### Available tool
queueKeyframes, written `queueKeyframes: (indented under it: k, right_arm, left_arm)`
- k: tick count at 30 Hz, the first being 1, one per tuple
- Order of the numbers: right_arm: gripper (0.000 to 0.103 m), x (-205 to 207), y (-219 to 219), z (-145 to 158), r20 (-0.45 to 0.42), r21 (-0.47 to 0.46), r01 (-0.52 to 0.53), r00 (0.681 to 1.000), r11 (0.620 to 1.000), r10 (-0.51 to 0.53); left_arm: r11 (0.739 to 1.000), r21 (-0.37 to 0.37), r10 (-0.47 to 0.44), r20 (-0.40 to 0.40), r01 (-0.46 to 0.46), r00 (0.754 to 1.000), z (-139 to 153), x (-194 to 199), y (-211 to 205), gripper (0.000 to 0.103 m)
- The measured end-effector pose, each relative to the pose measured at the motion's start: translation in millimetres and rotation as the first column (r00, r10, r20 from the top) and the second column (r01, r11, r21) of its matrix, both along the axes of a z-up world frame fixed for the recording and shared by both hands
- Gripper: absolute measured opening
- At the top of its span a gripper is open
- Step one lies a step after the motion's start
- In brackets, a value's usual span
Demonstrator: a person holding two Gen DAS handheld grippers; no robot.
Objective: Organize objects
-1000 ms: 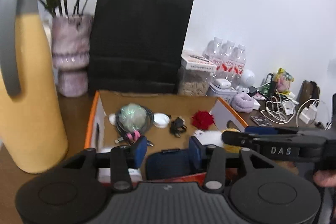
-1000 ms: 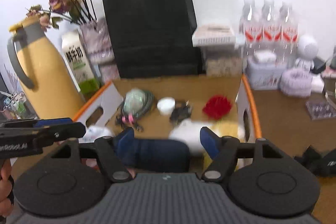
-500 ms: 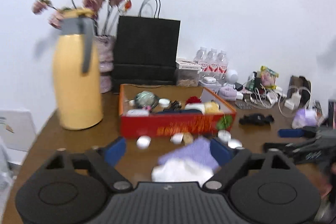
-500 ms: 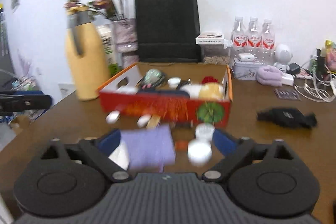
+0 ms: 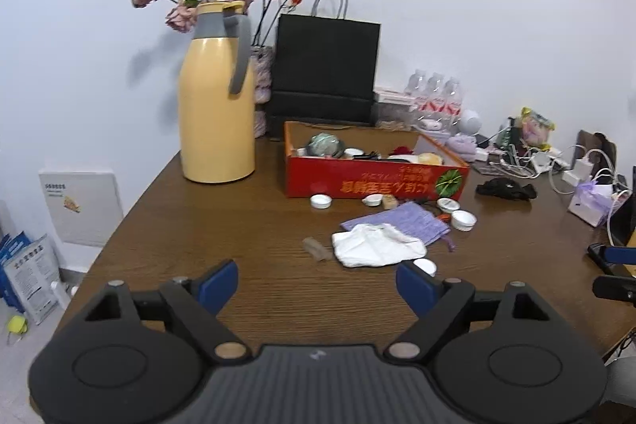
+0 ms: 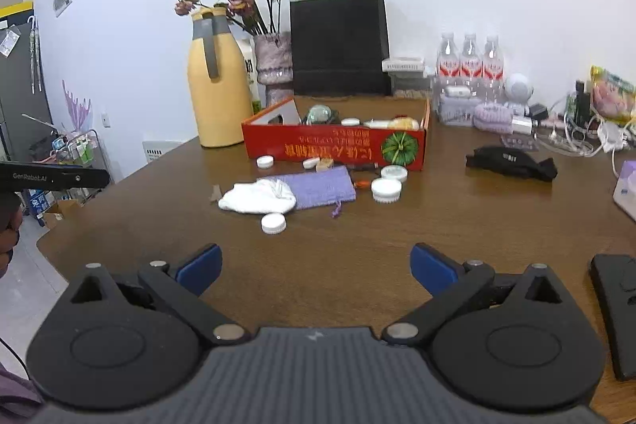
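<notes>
A red cardboard box [image 5: 373, 181] [image 6: 338, 148] holding several small items stands mid-table. In front of it lie a white cloth [image 5: 375, 245] [image 6: 258, 196], a purple pouch [image 5: 401, 221] [image 6: 318, 185], several white caps [image 6: 386, 188] and a small tan block [image 5: 388, 201]. My left gripper [image 5: 318, 285] is open and empty, low over the near table edge. My right gripper [image 6: 316, 265] is open and empty, also well short of the clutter. Each gripper's side shows at the edge of the other's view.
A yellow thermos jug [image 5: 216, 98] stands left of the box, with a flower vase [image 6: 274, 66] and black paper bag [image 5: 324, 66] behind. Water bottles [image 6: 469, 66], cables [image 5: 556, 161], a black strap [image 6: 510, 161] and a black flat object [image 6: 616, 308] lie to the right.
Both grippers have pulled back from over the box to the near table edge and opened wider. The dark blue item between them a second ago is out of sight.
</notes>
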State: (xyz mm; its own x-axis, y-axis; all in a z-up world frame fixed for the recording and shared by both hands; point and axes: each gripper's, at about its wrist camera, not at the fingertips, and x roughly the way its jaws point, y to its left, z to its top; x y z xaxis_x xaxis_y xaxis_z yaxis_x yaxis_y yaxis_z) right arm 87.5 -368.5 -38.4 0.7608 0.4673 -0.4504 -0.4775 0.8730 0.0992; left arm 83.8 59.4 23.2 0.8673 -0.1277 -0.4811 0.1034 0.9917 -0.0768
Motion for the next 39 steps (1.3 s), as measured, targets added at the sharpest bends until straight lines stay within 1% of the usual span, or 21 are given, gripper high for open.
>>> queueKeyframes:
  k: [3, 5, 8, 10, 11, 12, 13, 14, 15, 17, 18, 21, 23, 24, 25, 26, 27, 29, 32, 35, 39]
  right_arm:
    - [0.103, 3, 9, -3, 0.008, -0.016, 0.009, 1.0, 1.0, -0.009]
    - [0.103, 7, 16, -7, 0.017, -0.042, 0.028, 0.999, 0.999, -0.027]
    - [0.102, 15, 24, -13, 0.021, -0.066, 0.038, 0.999, 0.997, -0.037]
    - [0.1, 25, 28, -17, 0.01, -0.064, 0.034, 0.999, 0.997, -0.033]
    - [0.098, 30, 31, -18, 0.008, -0.059, 0.027, 1.0, 0.998, -0.026]
    - [0.098, 36, 36, -20, 0.009, -0.055, 0.011, 1.0, 0.998, -0.01]
    - [0.095, 40, 42, -23, 0.013, -0.056, -0.007, 1.0, 0.998, 0.008]
    - [0.091, 45, 50, -25, 0.011, -0.066, -0.024, 1.0, 0.998, 0.025]
    - [0.088, 49, 57, -28, 0.008, -0.078, -0.036, 0.999, 0.996, 0.037]
    - [0.077, 61, 76, -34, -0.007, -0.102, -0.067, 0.998, 0.993, 0.067]
    - [0.075, 67, 84, -37, -0.02, -0.107, -0.078, 0.997, 0.991, 0.076]
    - [0.066, 87, 108, -48, -0.052, -0.12, -0.099, 0.994, 0.988, 0.093]
    - [0.056, 97, 121, -56, -0.073, -0.139, -0.112, 0.992, 0.984, 0.103]
    - [0.053, 103, 128, -60, -0.084, -0.153, -0.114, 0.991, 0.982, 0.102]
    - [0.049, 106, 132, -64, -0.092, -0.16, -0.113, 0.991, 0.981, 0.1]
    - [0.046, 109, 135, -68, -0.102, -0.165, -0.109, 0.99, 0.98, 0.093]
    - [0.044, 112, 138, -70, -0.11, -0.168, -0.104, 0.99, 0.98, 0.086]
    - [0.03, 117, 140, -75, -0.129, -0.163, -0.095, 0.989, 0.982, 0.074]
    - [0.021, 121, 137, -75, -0.139, -0.139, -0.085, 0.988, 0.987, 0.066]
    - [0.02, 120, 132, -73, -0.139, -0.126, -0.07, 0.989, 0.99, 0.052]
    - [0.02, 112, 127, -67, -0.129, -0.121, -0.065, 0.99, 0.99, 0.05]
  left_arm:
    - [1.0, -0.006, 0.01, -0.021, -0.01, 1.0, -7, 9, -5, 0.084]
    - [0.999, -0.007, 0.031, -0.041, -0.031, 0.999, -13, 16, -5, 0.074]
    - [0.999, -0.018, 0.029, -0.064, -0.03, 0.998, -21, 31, -1, 0.063]
    - [1.0, -0.018, 0.002, -0.046, -0.002, 0.999, -29, 47, 1, 0.064]
    - [1.0, -0.01, -0.004, -0.049, 0.004, 0.999, -34, 61, 1, 0.061]
    - [1.0, 0.005, 0.005, -0.077, -0.004, 0.997, -40, 76, 1, 0.059]
    - [1.0, 0.018, 0.015, -0.106, -0.013, 0.994, -45, 92, 0, 0.051]
    - [1.0, 0.014, 0.02, -0.122, -0.019, 0.992, -49, 108, 0, 0.048]
    - [1.0, 0.003, 0.015, -0.127, -0.015, 0.992, -52, 119, 0, 0.048]
    - [1.0, -0.024, -0.015, -0.138, 0.012, 0.99, -56, 142, -2, 0.048]
    - [0.999, -0.033, -0.026, -0.142, 0.021, 0.99, -57, 151, -4, 0.048]
    - [0.999, -0.039, -0.023, -0.173, 0.017, 0.985, -65, 179, -9, 0.048]
    - [0.999, -0.045, -0.021, -0.199, 0.013, 0.98, -70, 190, -12, 0.045]
    - [0.999, -0.049, -0.031, -0.212, 0.021, 0.977, -72, 193, -13, 0.04]
    - [0.998, -0.056, -0.046, -0.224, 0.035, 0.974, -74, 195, -13, 0.029]
    - [0.997, -0.066, -0.059, -0.235, 0.044, 0.97, -77, 196, -14, 0.014]
    - [0.996, -0.071, -0.067, -0.242, 0.051, 0.968, -79, 195, -15, 0.008]
    - [0.997, -0.068, -0.059, -0.229, 0.045, 0.972, -82, 192, -15, 0.004]
    - [0.996, -0.078, -0.046, -0.22, 0.03, 0.974, -83, 187, -12, 0.001]
    - [0.997, -0.066, -0.045, -0.212, 0.032, 0.976, -79, 177, -15, 0.0]
    - [0.997, -0.043, -0.076, -0.159, 0.07, 0.984, -64, 152, -22, 0.0]
